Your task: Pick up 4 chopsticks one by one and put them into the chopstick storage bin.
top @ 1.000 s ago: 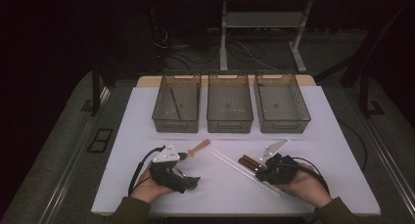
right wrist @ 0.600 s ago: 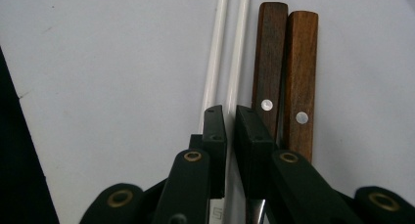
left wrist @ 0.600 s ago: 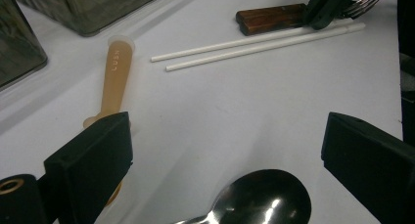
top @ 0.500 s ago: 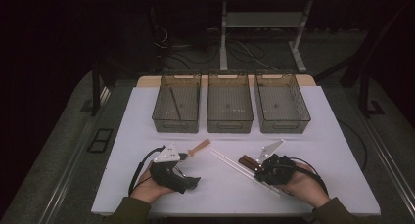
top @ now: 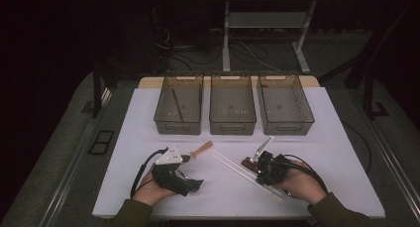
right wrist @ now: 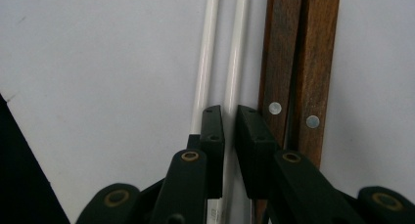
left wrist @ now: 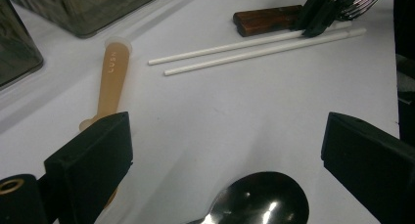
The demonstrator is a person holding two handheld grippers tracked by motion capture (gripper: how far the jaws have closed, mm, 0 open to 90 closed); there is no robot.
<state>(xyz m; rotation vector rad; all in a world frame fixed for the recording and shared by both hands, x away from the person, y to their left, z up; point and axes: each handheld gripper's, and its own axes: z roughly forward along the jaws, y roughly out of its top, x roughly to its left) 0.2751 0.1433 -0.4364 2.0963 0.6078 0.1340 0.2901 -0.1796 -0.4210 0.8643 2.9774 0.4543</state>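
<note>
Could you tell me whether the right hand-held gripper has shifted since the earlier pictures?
No. The right hand-held gripper sits at the same spot below the right bin, jaws around one white chopstick.

3 clear bins are sitting in a row at the far edge of the white table, the left bin holding a thin dark stick. A tan handle is lying near the table's middle, and a metal spoon bowl is resting beside it.
</note>
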